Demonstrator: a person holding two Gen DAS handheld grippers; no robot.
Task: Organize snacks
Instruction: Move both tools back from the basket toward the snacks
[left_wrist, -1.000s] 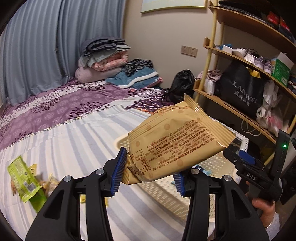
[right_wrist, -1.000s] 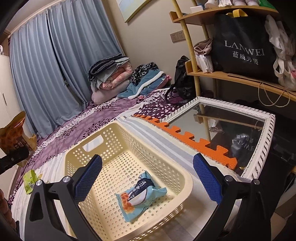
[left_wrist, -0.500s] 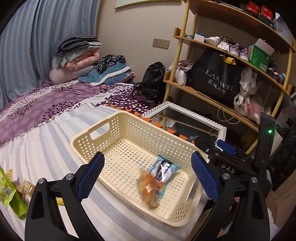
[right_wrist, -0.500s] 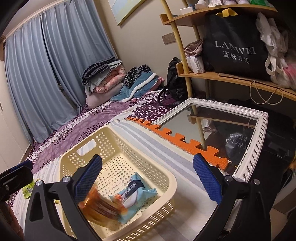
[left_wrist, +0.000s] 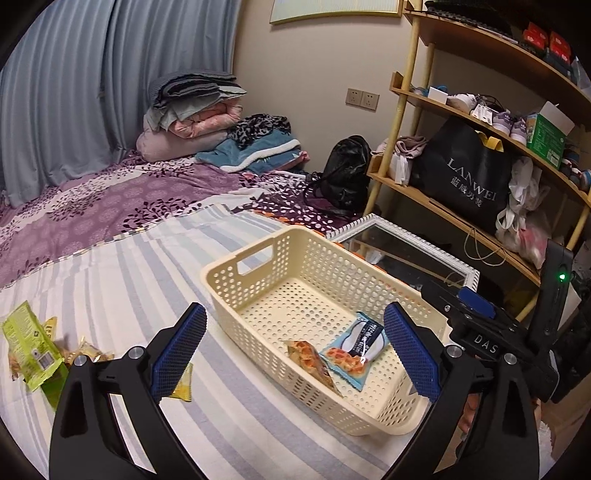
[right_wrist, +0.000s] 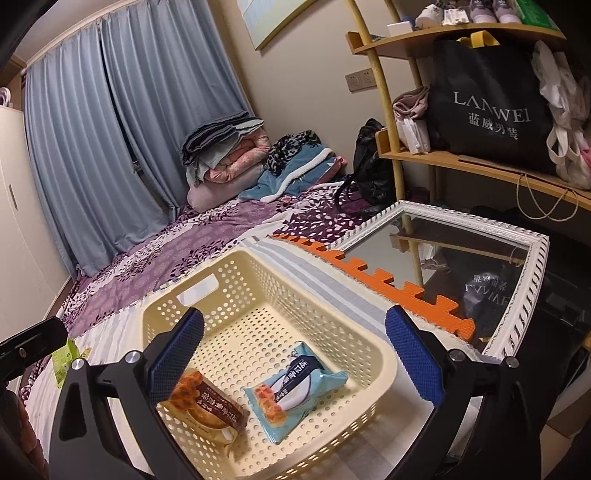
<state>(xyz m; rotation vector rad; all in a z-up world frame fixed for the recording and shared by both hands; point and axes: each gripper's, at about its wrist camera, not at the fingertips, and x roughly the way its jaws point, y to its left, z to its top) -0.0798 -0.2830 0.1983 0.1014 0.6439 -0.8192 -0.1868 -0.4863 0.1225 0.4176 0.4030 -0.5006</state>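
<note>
Cream perforated basket (left_wrist: 258, 273) on the striped bed (left_wrist: 122, 280), with 2 snacks inside at the near end: a tan-orange packet (right_wrist: 207, 406) leaning on the side wall, and a light blue packet (right_wrist: 295, 380) lying flat just beside it. More snacks loose on the bed, well apart from the basket: a green packet (left_wrist: 29, 347) plus a few small yellow wrappers (left_wrist: 88, 354). Left gripper (left_wrist: 293, 343) hovering over the near end of the basket, fingers spread wide, holding nothing. Same deal with the right gripper (right_wrist: 293, 354): fingers wide apart, nothing between them, touching nothing.
</note>
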